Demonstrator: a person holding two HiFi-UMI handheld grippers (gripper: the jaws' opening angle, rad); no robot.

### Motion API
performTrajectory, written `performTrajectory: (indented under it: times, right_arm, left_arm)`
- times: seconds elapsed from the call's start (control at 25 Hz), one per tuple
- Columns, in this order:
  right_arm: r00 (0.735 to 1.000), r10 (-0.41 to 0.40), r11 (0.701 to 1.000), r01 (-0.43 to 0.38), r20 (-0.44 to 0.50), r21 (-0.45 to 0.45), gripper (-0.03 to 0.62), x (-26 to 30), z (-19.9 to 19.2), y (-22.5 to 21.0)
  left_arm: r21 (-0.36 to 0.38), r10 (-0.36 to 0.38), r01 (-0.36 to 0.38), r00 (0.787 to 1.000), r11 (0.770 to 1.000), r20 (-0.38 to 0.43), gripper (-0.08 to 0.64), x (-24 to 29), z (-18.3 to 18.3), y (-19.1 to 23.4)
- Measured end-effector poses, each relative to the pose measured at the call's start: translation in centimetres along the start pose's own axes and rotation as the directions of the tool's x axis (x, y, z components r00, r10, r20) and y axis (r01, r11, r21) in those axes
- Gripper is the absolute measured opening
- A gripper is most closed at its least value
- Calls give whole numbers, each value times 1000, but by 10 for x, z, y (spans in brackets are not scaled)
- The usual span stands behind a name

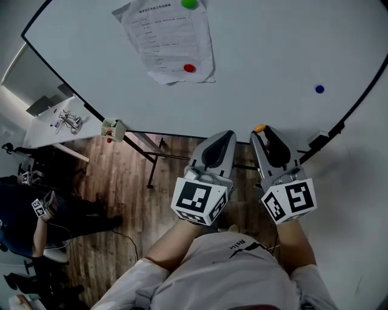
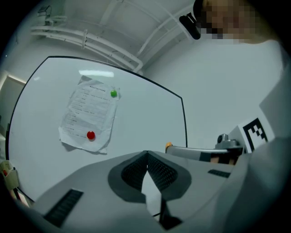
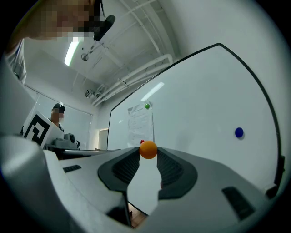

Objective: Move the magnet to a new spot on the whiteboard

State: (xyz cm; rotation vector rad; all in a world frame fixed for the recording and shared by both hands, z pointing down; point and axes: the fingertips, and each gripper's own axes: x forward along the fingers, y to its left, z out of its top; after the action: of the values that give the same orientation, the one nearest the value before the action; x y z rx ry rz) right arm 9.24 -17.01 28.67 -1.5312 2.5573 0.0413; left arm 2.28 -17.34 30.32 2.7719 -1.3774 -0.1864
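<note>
1. Your right gripper [image 3: 148,154] has its jaws clamped on the orange magnet [image 3: 148,149], which is pinched right at the tips. The magnet looks to be off the whiteboard [image 3: 204,100], which fills the view beyond the jaws.
2. Your left gripper [image 2: 146,154] has its jaws together, tips touching, with nothing between them. It sits just beside the right one.
3. As I read it, you are in the carrying step: the magnet is in your grip and not yet set down at a new spot.
4. For the next move, choose a bare patch of board ahead of the right jaws. Keep away from the sheet of paper [image 1: 167,36], up and to the left of them, and from the blue magnet [image 3: 238,132] off to their right. Bring the orange magnet flat against the board, then open the jaws and draw straight back so it does not slide.
5. The count:
   - Four magnets: one orange in your jaws, one green [image 1: 190,3] and one red [image 1: 190,68] on the paper, and one blue alone.
   - One sheet of paper.
   - One whiteboard.
   - Two grippers.
</note>
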Motion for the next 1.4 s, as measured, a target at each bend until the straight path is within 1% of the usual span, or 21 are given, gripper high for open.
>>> performTrajectory:
  times: [0.28,0.56,0.8,0.96,1.08,1.4]
  right_arm:
    - [1000,-8,1000,9,17,-28,120,49,8,6]
    - [999,-19,998,21,34,-51,120,108,14,18]
    - [999,-36,996,39,39,-82,120,153,16,23]
    - [998,-53,993,57,42,-105,120,174,17,26]
    - [997,-66,987,72,47,-144,120,187,19,28]
    - [991,-135,959,136,21,-248,120,212,27,20]
  left_arm:
    - [4,-5,5,1000,1000,25,11,11,13,45]
    - [29,-26,25,999,999,47,11,23,28,95]
    - [21,-48,47,998,999,50,12,33,27,133]
    - [24,-70,69,996,997,56,11,36,29,148]
    - [25,-80,78,995,997,60,11,37,31,158]
    - [30,-105,103,992,994,76,11,45,34,174]
